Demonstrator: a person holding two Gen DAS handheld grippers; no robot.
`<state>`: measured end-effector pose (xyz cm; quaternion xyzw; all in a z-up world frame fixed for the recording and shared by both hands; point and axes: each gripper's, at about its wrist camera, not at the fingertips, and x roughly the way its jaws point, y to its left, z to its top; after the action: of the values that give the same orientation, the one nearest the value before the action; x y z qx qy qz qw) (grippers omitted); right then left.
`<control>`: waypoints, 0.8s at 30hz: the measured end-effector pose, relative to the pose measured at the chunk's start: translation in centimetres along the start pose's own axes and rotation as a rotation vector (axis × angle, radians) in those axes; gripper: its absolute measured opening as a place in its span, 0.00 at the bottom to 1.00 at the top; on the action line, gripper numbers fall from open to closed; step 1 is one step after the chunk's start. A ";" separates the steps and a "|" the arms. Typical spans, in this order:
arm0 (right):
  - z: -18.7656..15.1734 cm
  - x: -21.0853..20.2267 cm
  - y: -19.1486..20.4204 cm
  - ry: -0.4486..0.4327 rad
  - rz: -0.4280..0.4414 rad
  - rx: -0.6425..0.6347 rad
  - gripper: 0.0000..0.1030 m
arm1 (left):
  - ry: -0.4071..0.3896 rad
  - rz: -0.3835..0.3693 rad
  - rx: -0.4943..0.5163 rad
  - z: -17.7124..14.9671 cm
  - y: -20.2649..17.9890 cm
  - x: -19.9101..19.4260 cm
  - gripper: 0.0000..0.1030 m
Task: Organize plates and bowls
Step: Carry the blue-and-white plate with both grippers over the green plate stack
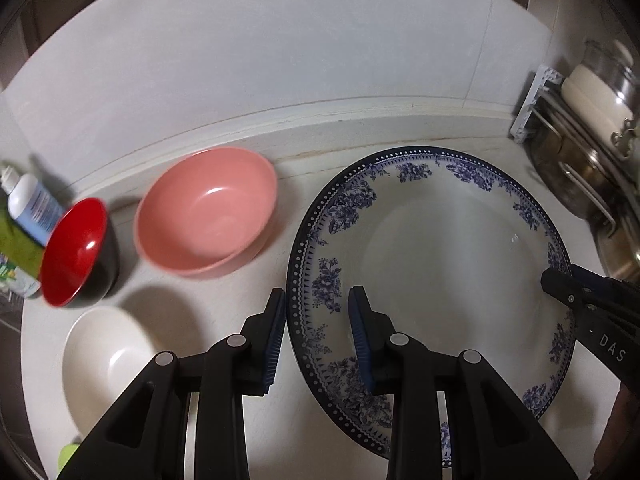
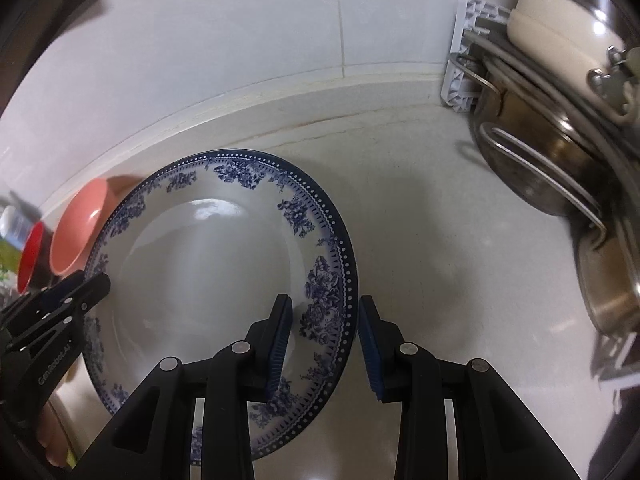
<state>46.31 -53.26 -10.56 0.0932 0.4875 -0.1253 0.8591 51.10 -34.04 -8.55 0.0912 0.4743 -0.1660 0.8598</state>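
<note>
Straddling opposite rims of the large white plate with a blue floral border, the two claws hold it between them above the pale stone countertop. The left gripper has its ribbed blue pads on either side of the plate's left rim, one inside the dish and one outside, jaws narrowed on that edge. The right gripper clamps the plate's right rim in the same way. The plate sits tilted, near the back edge of the countertop, just below the white wall ledge. Left of it along the back edge stands a pink plastic bowl, then a red bowl with a black outside; a white bowl lies nearer the front edge. Steel pots crowd the right back corner.
</note>
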 end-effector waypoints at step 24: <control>-8.9 -11.6 12.5 -0.121 0.052 -0.145 0.34 | -0.065 0.067 -0.147 -11.3 13.5 -13.0 0.31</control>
<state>37.17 -37.45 -4.62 0.0357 0.4400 -0.0730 0.8943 40.85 -15.34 -3.64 0.0384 0.4538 -0.1046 0.8841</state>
